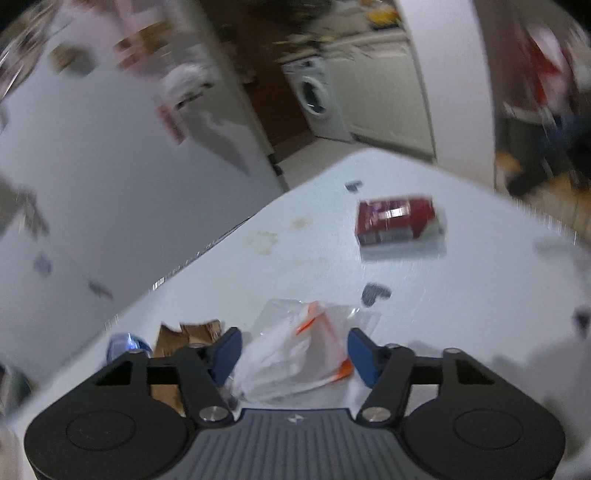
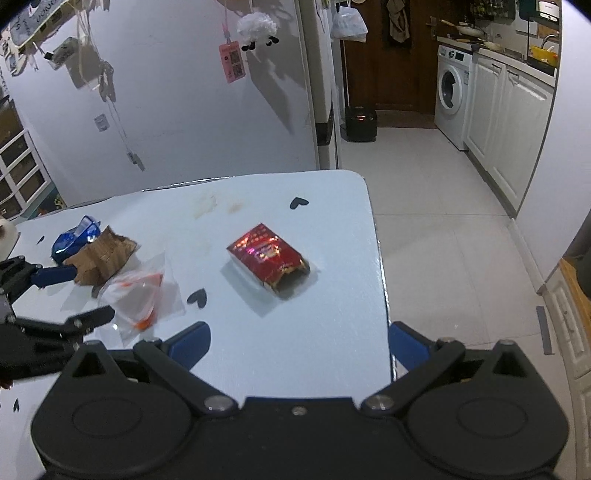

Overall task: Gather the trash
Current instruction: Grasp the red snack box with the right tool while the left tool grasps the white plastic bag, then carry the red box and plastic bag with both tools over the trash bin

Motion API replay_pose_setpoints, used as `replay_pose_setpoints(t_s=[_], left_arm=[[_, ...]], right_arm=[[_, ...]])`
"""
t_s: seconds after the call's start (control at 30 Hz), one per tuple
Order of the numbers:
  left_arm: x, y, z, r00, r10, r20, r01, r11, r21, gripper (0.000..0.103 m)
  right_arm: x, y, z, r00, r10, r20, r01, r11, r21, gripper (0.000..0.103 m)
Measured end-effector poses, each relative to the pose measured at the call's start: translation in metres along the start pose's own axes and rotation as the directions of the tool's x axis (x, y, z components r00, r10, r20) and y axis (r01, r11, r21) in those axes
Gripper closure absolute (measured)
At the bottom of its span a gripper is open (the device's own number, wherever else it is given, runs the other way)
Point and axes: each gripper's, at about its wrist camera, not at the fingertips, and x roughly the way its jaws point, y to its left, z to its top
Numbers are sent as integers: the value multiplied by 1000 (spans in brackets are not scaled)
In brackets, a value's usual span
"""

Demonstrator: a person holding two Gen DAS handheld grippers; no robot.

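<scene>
Left gripper (image 1: 293,350): we see its fingers spread around the clear plastic bag (image 1: 299,354), not pressing it.
Right gripper (image 2: 299,341): fingers wide apart, empty.
Red packet (image 2: 269,260): mid-tabletop (image 2: 332,221), toward the right edge.

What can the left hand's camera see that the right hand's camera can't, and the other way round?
Only the left wrist view shows the left gripper from behind, its blue fingers on either side of the clear plastic bag; whether they touch it is unclear. Only the right wrist view shows the right gripper, open over the table edge, the black heater and the toy sheep. Both show the red box, the torn brown cardboard, the blue wrapper and the washing machine.
</scene>
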Motion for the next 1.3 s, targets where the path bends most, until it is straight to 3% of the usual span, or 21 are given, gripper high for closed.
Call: replay_pose_setpoints(t_s=[0.23, 0.33, 0.53, 0.63, 0.73, 0.8, 1.03, 1.13, 1.2, 1.3], left_arm=[[34, -13, -4, 998, 43, -43, -32, 975, 220, 70], [43, -17, -6, 997, 46, -63, -26, 960, 280, 73], [48, -14, -6, 997, 52, -57, -34, 959, 283, 80], [46, -5, -4, 998, 22, -56, -10, 979, 206, 81], [35, 12, -2, 998, -38, -43, 40, 998, 43, 82], [29, 22, -1, 997, -76, -30, 74, 995, -64, 84], [1, 46, -4, 986, -163, 21, 159, 913, -375, 87], [-10, 50, -5, 982, -182, 40, 180, 872, -455, 89], [-16, 53, -6, 979, -195, 52, 194, 842, -504, 91], [-25, 54, -9, 976, -208, 63, 207, 805, -556, 92]], right_arm=[[31, 7, 18, 1000, -7, -18, 7, 1000, -14, 12], [47, 13, 27, 1000, 0, -14, 0, 998, -69, 21], [82, 25, 39, 998, 56, -11, -57, 974, -219, 22], [101, 30, 46, 995, 93, -41, -101, 951, -292, 22], [118, 34, 51, 990, 107, -86, -131, 928, -350, 22], [128, 35, 52, 987, 101, -121, -139, 919, -368, 22], [152, 36, 56, 980, 113, -161, -169, 905, -390, 20], [158, 37, 55, 975, 121, -185, -183, 911, -370, 28], [155, 40, 53, 979, 119, -168, -174, 912, -371, 46], [146, 44, 50, 973, 130, -190, -189, 922, -337, 49]])
